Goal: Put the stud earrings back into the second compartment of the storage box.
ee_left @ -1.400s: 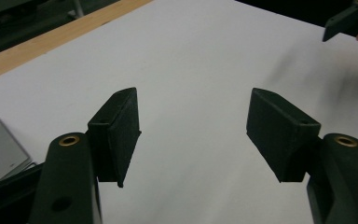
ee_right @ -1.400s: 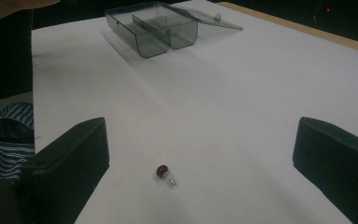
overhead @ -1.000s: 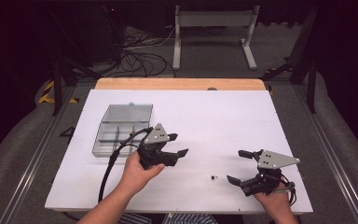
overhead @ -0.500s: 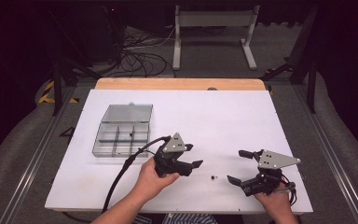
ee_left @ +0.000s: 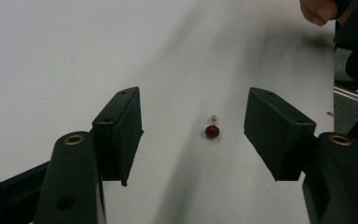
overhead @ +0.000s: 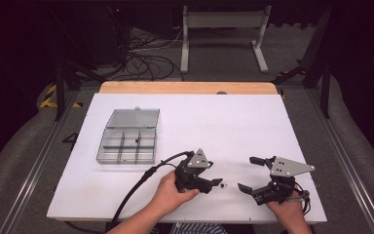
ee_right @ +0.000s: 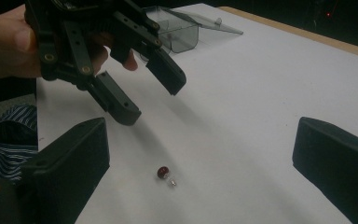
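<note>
Small dark red bead (ee_left: 212, 131) with a tiny clear or silvery stub on one end lies loose on the white table (overhead: 233, 126), near the person's edge, between the two grippers. Left gripper (overhead: 213, 185) sits just beside it; jaws spread wide, nothing in them. In the left gripper view the bead lies straight ahead in the gap between the two black jaws, a little closer to the right-hand jaw than the other, and beyond the fingertips rather than level with them. Its short axis, ball to stub, points roughly away from the camera, so the jaws would close across the ball's sides. Right gripper (overhead: 247, 174) also parted and empty, resting on the far side of the bead; in the right gripper view the bead (ee_right: 164, 173) lies low between its jaws, with the left gripper (ee_right: 154, 95) hanging above and behind. Left looks the nearer of the two. Judgement: a small push forward and down would put the bead between the left pads. Clear compartment box (overhead: 126, 144) stands open, well apart, up and to the left.
</note>
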Demonstrator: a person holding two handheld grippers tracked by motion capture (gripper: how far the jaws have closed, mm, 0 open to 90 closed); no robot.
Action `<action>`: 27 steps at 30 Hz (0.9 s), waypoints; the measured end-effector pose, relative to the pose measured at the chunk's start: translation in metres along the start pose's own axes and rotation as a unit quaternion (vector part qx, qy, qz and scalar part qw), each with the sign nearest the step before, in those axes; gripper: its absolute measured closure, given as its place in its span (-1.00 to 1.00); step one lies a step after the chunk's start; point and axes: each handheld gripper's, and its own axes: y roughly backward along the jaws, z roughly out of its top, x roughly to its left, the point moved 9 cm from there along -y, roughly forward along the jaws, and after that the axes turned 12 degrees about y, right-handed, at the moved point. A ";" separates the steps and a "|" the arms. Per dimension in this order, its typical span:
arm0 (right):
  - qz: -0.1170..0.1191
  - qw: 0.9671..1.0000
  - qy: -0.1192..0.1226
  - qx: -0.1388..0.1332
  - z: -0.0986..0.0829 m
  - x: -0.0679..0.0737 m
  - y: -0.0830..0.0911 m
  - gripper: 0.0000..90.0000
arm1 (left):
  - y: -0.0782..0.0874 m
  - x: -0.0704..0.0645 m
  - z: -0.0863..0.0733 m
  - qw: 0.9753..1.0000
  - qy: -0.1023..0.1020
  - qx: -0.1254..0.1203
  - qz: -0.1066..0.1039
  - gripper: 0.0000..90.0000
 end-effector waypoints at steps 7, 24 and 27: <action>0.001 1.000 0.000 -0.001 0.000 0.000 0.000 -0.91 | -0.018 -0.002 -0.009 1.000 0.001 0.022 -0.005 -0.12; 0.004 1.000 0.000 0.000 0.000 0.001 -0.001 -0.91 | -0.041 -0.009 -0.021 0.999 -0.017 0.051 0.006 0.26; 0.005 1.000 0.000 0.001 -0.001 0.001 -0.001 -0.91 | -0.043 -0.008 -0.021 0.998 -0.028 0.055 0.014 0.36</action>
